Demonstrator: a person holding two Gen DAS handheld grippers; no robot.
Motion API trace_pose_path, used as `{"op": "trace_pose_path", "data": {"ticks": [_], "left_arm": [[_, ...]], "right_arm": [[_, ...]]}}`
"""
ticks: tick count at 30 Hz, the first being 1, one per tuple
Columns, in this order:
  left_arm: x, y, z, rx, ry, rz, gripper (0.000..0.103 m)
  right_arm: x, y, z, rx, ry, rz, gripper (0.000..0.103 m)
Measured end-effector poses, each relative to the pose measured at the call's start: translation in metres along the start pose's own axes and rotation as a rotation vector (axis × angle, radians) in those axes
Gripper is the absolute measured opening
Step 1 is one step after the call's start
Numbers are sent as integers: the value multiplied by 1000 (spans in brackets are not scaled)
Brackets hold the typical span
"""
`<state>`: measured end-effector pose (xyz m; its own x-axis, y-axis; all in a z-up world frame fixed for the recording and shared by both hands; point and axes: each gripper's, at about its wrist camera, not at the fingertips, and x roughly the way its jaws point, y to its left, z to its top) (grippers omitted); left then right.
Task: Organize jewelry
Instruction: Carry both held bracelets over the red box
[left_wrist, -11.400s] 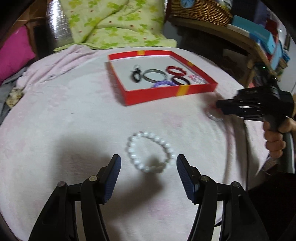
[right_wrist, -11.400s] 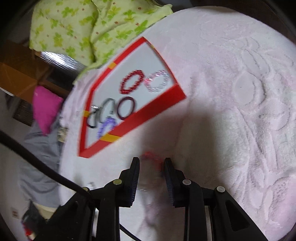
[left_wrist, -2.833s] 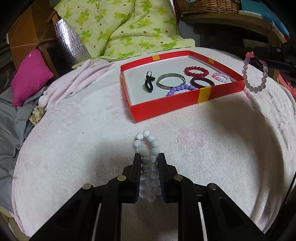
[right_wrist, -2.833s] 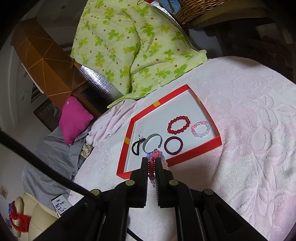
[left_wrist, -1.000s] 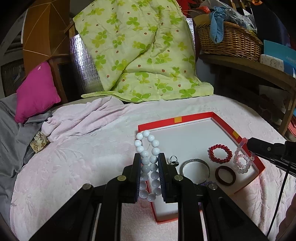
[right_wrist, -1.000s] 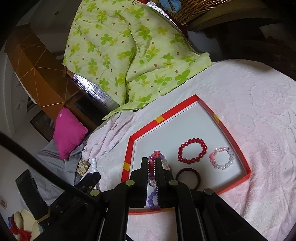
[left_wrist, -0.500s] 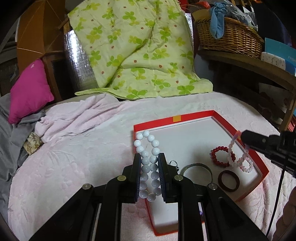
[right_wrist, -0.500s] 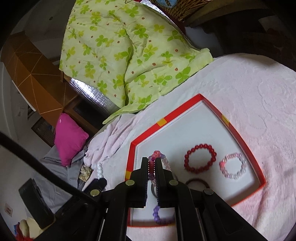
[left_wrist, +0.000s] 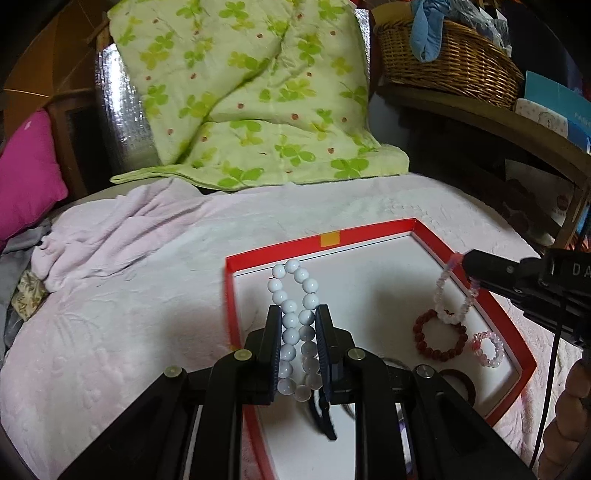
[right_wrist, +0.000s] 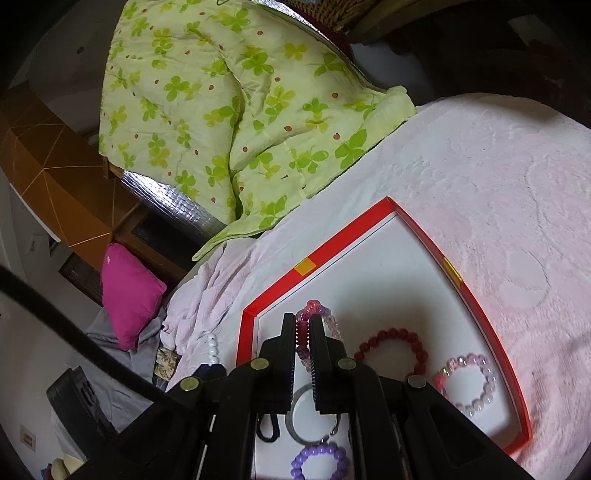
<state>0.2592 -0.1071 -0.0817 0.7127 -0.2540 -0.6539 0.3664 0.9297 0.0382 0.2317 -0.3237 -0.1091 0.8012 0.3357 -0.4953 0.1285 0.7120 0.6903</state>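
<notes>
A red tray (left_wrist: 369, 229) with a white floor lies on the pink bedspread; it also shows in the right wrist view (right_wrist: 340, 240). My left gripper (left_wrist: 297, 321) is shut on a white bead bracelet (left_wrist: 291, 295), held over the tray's left part. My right gripper (right_wrist: 303, 332) is shut on a pink-and-lilac bead bracelet (right_wrist: 317, 308) over the tray; in the left wrist view that bracelet (left_wrist: 452, 291) hangs from it. In the tray lie a dark red bracelet (right_wrist: 391, 341), a pale pink one (right_wrist: 467, 380), a purple one (right_wrist: 319, 459) and a metal bangle (right_wrist: 299, 417).
A green clover quilt (left_wrist: 251, 92) lies behind the tray. A wicker basket (left_wrist: 443, 62) stands on a wooden shelf at the back right. A magenta cushion (left_wrist: 26, 170) sits at the left. Crumpled pink cloth (left_wrist: 122, 229) lies left of the tray.
Both grippers have moved closer over the tray with their bracelets. The right gripper's bracelet now hangs lower above the dark red bracelet.
</notes>
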Motion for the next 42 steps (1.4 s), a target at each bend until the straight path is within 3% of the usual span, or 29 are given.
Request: {"op": "trace_pose_path", "data": {"ticks": [11, 42], "left_arm": [[29, -8, 14, 34, 22, -53, 19], [67, -19, 14, 94, 107, -53, 19]], "right_arm": [[36, 0, 11, 14, 37, -9, 8], [78, -22, 16, 69, 79, -41, 8]]}}
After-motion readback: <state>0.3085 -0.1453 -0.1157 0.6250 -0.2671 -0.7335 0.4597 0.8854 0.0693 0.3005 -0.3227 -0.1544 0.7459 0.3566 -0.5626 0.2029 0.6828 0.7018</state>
